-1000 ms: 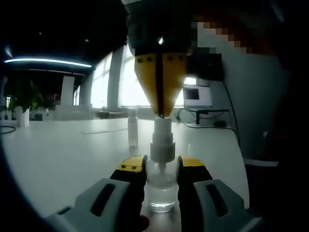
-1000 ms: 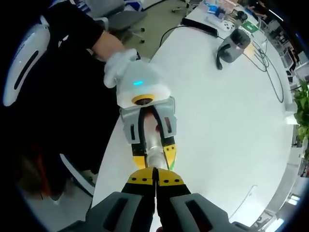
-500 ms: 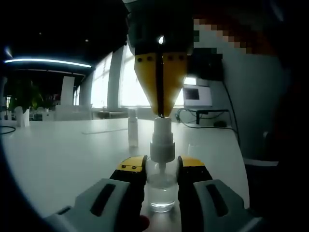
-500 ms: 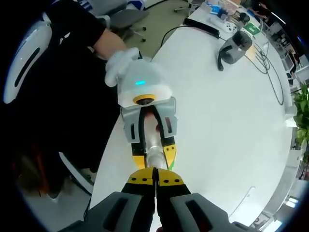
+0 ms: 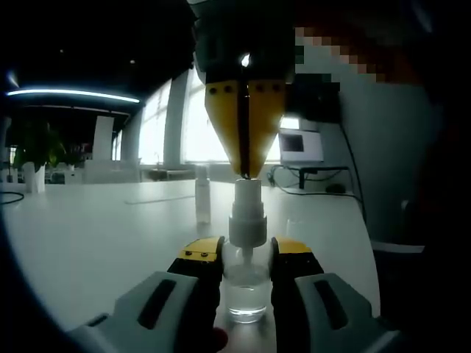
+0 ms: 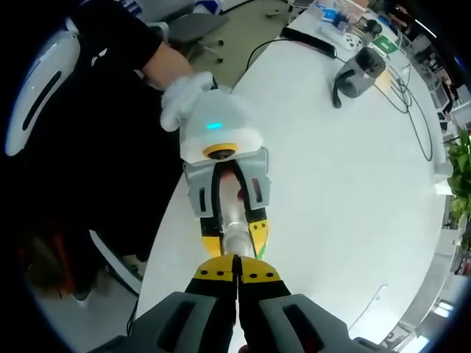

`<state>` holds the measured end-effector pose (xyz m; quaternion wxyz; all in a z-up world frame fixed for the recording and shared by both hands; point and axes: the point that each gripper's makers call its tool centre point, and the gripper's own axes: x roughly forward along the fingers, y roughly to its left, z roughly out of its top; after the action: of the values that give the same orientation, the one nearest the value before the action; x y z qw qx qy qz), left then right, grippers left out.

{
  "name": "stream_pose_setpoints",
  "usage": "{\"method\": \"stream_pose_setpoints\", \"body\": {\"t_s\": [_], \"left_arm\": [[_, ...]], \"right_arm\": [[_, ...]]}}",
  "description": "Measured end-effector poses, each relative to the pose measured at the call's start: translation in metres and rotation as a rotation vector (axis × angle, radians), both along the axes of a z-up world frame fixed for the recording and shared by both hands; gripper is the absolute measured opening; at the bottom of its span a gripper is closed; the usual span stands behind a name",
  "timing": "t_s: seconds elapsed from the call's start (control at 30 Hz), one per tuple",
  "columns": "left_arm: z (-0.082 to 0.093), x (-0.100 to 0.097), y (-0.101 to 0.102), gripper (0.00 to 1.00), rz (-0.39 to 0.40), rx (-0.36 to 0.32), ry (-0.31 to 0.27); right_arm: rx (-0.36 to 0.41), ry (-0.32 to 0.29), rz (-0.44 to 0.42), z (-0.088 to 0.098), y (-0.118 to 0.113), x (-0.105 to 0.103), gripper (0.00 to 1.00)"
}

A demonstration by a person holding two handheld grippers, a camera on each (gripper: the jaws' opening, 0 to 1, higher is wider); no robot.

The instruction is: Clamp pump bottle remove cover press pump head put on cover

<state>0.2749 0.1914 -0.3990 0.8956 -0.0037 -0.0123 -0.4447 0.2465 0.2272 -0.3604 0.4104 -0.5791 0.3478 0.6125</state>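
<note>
A clear pump bottle (image 5: 246, 290) with a white pump head (image 5: 247, 219) stands on the white table (image 5: 110, 243). My left gripper (image 5: 245, 254) is shut on its body, a yellow-tipped jaw on each side. My right gripper (image 5: 246, 173) comes down from above, jaws shut, its tip resting on top of the pump head. In the right gripper view, my right gripper (image 6: 237, 259) points down at the bottle (image 6: 234, 237), held between the left gripper's fingers (image 6: 257, 229). A slim clear cover (image 5: 202, 195) stands upright on the table behind the bottle.
A monitor (image 5: 300, 145) and cables (image 5: 313, 190) sit at the far table edge. The right gripper view has a grey device (image 6: 358, 72), a black cable (image 6: 305, 40), a plant (image 6: 460, 184), a gloved hand (image 6: 180, 95) and a chair (image 6: 184, 29) off the table.
</note>
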Motion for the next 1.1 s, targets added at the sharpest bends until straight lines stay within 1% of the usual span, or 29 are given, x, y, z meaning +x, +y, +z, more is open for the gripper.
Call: {"method": "stream_pose_setpoints", "body": {"t_s": [0.67, 0.87, 1.1], "left_arm": [[0.0006, -0.0007, -0.0013, 0.16, 0.0, 0.001, -0.002], [0.001, -0.0015, -0.0015, 0.16, 0.0, 0.001, -0.002], [0.0, -0.0005, -0.0004, 0.16, 0.0, 0.001, -0.002]], "right_arm": [[-0.005, -0.006, -0.005, 0.0001, -0.0006, 0.0014, 0.0], [-0.018, -0.01, 0.004, -0.0004, -0.0006, 0.0004, 0.0], [-0.032, -0.02, 0.023, -0.0056, -0.0007, -0.0006, 0.0]]}}
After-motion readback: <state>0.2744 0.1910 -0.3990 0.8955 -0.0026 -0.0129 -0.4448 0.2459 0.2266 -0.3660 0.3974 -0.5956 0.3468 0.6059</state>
